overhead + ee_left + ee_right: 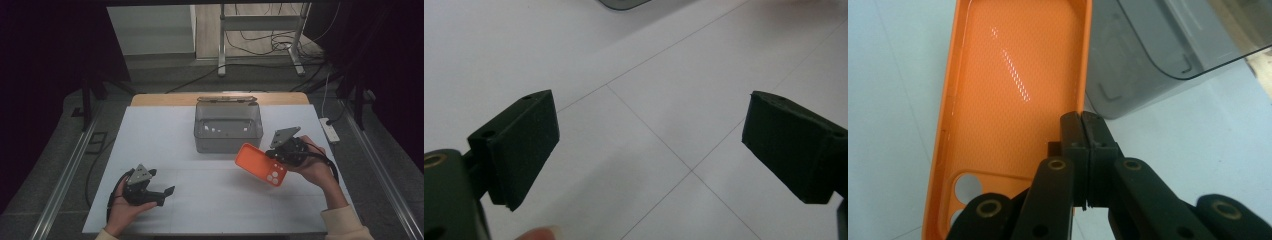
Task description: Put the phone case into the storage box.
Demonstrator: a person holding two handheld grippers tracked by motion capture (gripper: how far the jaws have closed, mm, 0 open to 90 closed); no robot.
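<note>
An orange phone case [261, 164] hangs tilted above the white table sheet [165, 135], just right of centre. My right gripper [276, 155] is shut on the case's side rim; in the right gripper view the jaws [1082, 122] are pressed together over the rim of the case [1013, 90], whose hollow inner side faces the camera. A clear grey plastic box [227, 127] stands open-topped just behind it, and its corner [1148, 45] lies close to the case. My left gripper [166, 194] rests low at the front left, open, with only bare sheet between its jaws [651, 145].
A white power strip [329, 130] lies beside the table's right edge. Metal stand legs [221, 45] and loose cables stand on the floor behind the table. The wooden table edge [165, 99] shows past the sheet. The box's corner [624, 4] peeks in at the top of the left gripper view.
</note>
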